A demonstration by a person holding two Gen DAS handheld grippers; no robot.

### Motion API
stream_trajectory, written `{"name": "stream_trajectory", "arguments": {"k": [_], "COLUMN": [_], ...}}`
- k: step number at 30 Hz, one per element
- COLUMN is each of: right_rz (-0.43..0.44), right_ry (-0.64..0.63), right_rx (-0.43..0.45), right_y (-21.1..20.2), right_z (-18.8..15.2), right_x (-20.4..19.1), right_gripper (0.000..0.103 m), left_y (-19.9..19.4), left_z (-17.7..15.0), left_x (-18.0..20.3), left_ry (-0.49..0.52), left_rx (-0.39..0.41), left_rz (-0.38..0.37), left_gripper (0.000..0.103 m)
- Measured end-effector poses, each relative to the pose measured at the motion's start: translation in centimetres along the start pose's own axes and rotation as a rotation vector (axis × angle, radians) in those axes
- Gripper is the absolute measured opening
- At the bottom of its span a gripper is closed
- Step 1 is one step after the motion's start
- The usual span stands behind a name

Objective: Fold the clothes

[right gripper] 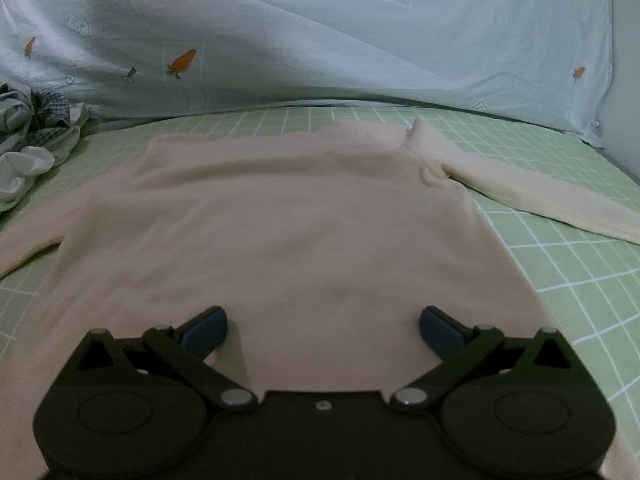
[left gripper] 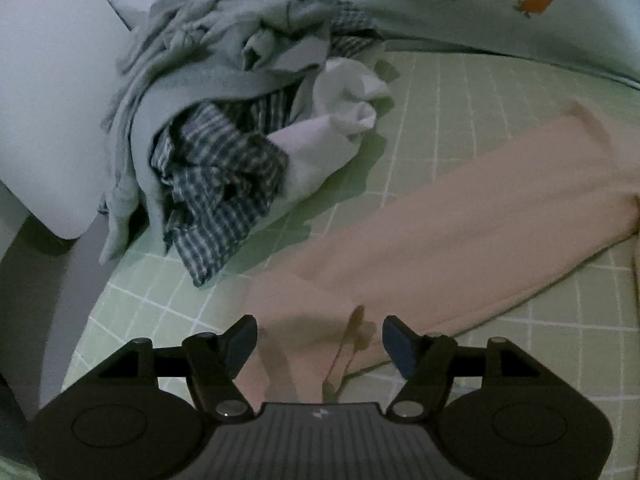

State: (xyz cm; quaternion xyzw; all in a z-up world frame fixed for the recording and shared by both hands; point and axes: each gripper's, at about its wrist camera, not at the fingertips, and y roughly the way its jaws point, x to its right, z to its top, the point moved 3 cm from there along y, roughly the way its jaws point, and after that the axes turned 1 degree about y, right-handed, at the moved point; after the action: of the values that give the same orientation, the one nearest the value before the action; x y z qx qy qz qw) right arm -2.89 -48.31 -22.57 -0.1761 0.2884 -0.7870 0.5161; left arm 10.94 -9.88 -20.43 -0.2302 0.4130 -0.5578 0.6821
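Sweater (right gripper: 288, 216): soft cream fleece, flat at centre frame, sleeves spread to both sides.
Sheet (right gripper: 580, 264): green cloth, white grid.
Left gripper (left gripper: 319, 344): jaws apart over a sleeve end, pinching nothing.
Right gripper (right gripper: 323, 330): jaws wide above the hem, empty.
Pile (left gripper: 224, 120): crumpled plaid, grey and white cloth, upper left.
Quilt (right gripper: 320, 40): pale, carrot print, top.

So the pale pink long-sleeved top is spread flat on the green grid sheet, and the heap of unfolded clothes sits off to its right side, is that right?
Not quite. The heap of unfolded clothes sits off to the left side of the pale pink long-sleeved top, as the right wrist view shows. The rest holds: the top is spread flat on the green grid sheet.
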Motion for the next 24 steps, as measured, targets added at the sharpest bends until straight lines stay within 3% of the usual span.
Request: {"name": "stream_trajectory", "arguments": {"k": [2,4,7,10,13,16,18,20,21,22,23,24], "right_rz": [-0.001,-0.003,-0.006,-0.007,-0.008,-0.008,-0.007,-0.005,-0.005,-0.004,-0.004,-0.003], "right_ry": [0.000,0.000,0.001,0.001,0.000,0.000,0.000,-0.001,-0.001,0.000,0.000,0.000], "right_rx": [0.000,-0.001,-0.002,-0.002,-0.002,-0.003,-0.003,-0.002,-0.002,-0.002,-0.002,-0.003], "right_y": [0.0,0.0,0.1,0.1,0.1,0.1,0.2,0.2,0.2,0.2,0.2,0.2], "right_z": [0.0,0.0,0.0,0.1,0.1,0.0,0.0,0.0,0.1,0.1,0.1,0.1], "right_x": [0.0,-0.1,-0.1,-0.1,-0.1,-0.1,0.0,0.0,0.0,0.0,0.0,0.1], "right_gripper": [0.103,0.103,0.103,0.103,0.103,0.103,0.103,0.103,0.103,0.103,0.103,0.103], "left_y": [0.3,0.5,0.9,0.3,-1.5,-4.4,-6.9,-9.2,-10.2,-10.9,-11.4,-11.7], "left_z": [-0.1,-0.3,0.0,0.7,2.1,4.2,5.7,7.1,7.6,7.9,8.1,8.1], "left_x": [-0.3,-0.5,-1.2,-1.8,-1.3,0.7,2.6,4.7,5.7,6.7,7.6,8.4], "left_ry": [-0.011,-0.028,-0.079,-0.146,-0.191,-0.197,-0.192,-0.189,-0.182,-0.168,-0.143,-0.106], "left_rx": [0.003,0.005,-0.005,0.001,0.028,0.085,0.138,0.184,0.203,0.217,0.231,0.243], "left_rz": [-0.020,-0.047,-0.089,-0.143,-0.249,-0.418,-0.570,-0.727,-0.788,-0.829,-0.846,-0.817], "left_gripper": [0.064,0.032,0.010,0.008,0.007,0.007,0.008,0.013,0.028,0.059,0.081,0.094]}}
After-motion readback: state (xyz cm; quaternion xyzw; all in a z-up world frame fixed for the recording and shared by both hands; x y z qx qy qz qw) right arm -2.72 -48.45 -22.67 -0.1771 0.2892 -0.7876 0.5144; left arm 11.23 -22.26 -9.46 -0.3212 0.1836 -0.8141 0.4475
